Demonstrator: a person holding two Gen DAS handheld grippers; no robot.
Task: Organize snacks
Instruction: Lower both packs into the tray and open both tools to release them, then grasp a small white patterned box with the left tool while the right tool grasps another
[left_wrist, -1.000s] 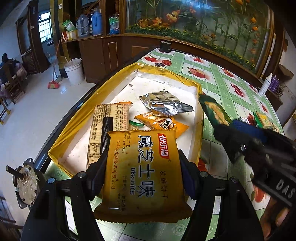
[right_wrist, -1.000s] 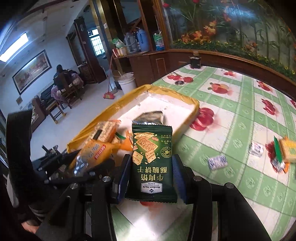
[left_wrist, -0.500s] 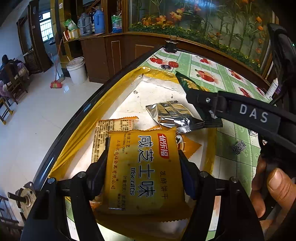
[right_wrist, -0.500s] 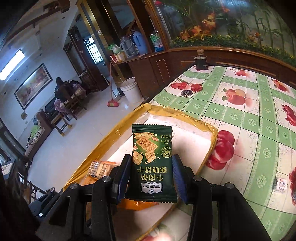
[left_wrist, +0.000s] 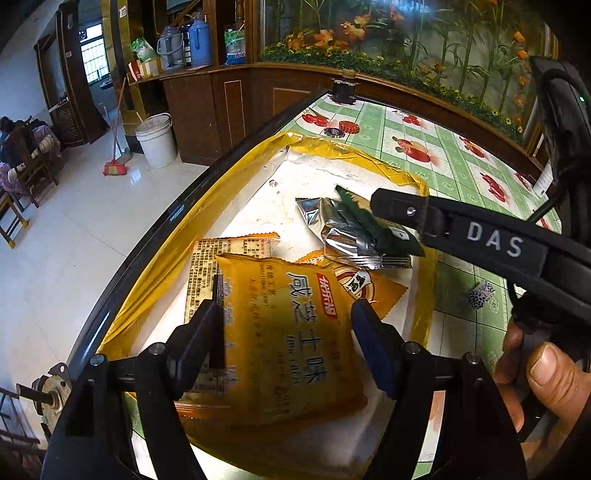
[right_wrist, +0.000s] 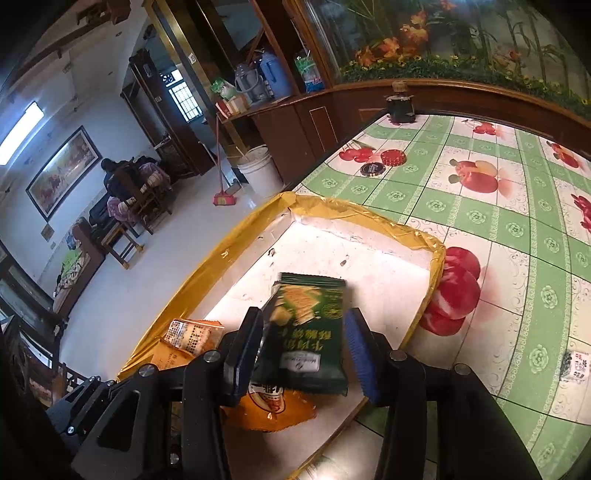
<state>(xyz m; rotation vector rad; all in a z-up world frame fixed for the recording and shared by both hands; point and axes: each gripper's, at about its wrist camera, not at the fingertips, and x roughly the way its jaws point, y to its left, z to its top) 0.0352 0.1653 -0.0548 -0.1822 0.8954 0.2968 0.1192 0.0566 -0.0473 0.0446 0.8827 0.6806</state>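
Note:
A white tray with a yellow rim sits on the table near its left edge; it also shows in the right wrist view. My left gripper is open, and the big orange biscuit packet lies loose in the tray between its fingers. My right gripper is open over the tray; the dark green cracker packet drops free between its fingers. In the left wrist view the green packet rests on a silver packet.
A flat tan packet and a small orange packet lie in the tray too. Small wrapped sweets lie on the green fruit-pattern tablecloth. The table's dark edge borders the floor at left.
Both grippers have opened. The orange biscuit packet has dropped from my left gripper into the tray. The green packet has slipped from my right gripper, which moved further over the tray.

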